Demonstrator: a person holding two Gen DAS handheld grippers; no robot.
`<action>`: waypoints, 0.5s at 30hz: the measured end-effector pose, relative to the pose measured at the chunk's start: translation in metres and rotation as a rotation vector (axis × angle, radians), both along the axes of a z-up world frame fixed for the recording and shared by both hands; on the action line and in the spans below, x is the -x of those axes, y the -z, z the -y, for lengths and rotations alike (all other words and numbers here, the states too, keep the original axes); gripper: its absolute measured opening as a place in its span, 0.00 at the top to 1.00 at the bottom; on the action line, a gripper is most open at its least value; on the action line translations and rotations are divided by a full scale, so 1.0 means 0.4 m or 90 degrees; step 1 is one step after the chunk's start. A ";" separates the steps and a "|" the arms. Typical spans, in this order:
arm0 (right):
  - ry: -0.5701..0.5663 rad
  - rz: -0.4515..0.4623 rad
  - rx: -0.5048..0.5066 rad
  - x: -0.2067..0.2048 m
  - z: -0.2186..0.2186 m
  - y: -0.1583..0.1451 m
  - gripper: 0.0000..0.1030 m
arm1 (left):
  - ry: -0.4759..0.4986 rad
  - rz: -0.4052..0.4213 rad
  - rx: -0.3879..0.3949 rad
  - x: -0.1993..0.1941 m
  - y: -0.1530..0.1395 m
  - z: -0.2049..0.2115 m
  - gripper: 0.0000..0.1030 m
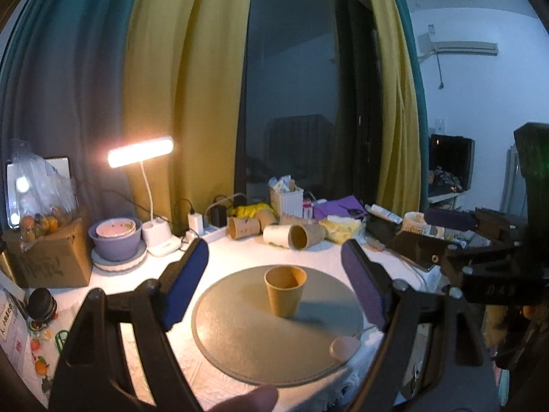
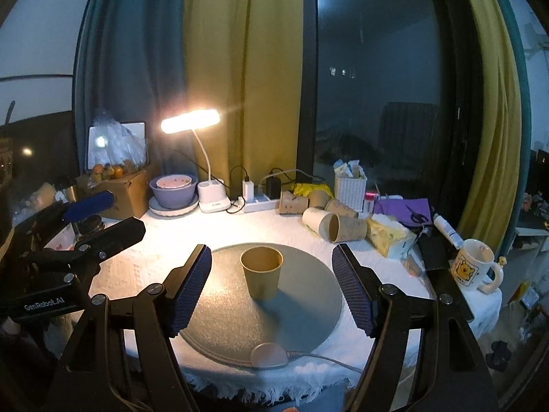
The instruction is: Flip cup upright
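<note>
Already the cup (image 1: 284, 290) stands mouth-up on the round grey mat (image 1: 240, 350), dead ahead of the left gripper (image 1: 274, 285), whose blue pads are spread wide and hold nothing; its axis is vertical and it looks empty inside.

From the right wrist, the right gripper (image 2: 272, 283) is likewise released, cup (image 2: 261, 273) centred between and just beyond its fingertips. Neither hand seems clearly nearer. I judge the flip done.

Two wrist views, left and right, facing the window, sharing the round mat (image 1: 240, 336) (image 2: 233, 309) close below
</note>
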State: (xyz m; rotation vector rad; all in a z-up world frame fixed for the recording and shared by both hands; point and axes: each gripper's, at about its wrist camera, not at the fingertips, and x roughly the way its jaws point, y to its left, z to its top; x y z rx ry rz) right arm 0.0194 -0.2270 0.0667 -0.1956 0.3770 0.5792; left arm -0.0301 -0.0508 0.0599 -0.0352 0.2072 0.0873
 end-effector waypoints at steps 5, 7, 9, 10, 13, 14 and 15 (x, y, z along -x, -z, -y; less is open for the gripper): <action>0.000 0.007 -0.010 0.012 0.008 -0.015 0.26 | 0.002 0.018 -0.004 0.024 -0.014 0.001 0.21; -0.002 0.007 -0.015 0.016 0.006 -0.019 0.26 | 0.003 0.019 0.000 0.028 -0.018 -0.002 0.21; -0.006 0.007 -0.020 0.019 0.004 -0.022 0.26 | 0.007 0.020 0.007 0.034 -0.020 -0.007 0.21; -0.008 0.007 -0.022 0.021 0.003 -0.023 0.26 | 0.008 0.020 0.009 0.036 -0.020 -0.008 0.21; -0.012 0.001 -0.033 0.021 -0.001 -0.026 0.26 | 0.009 0.017 0.015 0.041 -0.019 -0.014 0.21; -0.013 0.001 -0.034 0.022 -0.004 -0.026 0.26 | 0.008 0.015 0.018 0.042 -0.019 -0.017 0.21; -0.014 0.000 -0.036 0.023 -0.007 -0.025 0.26 | 0.007 0.016 0.020 0.046 -0.020 -0.018 0.21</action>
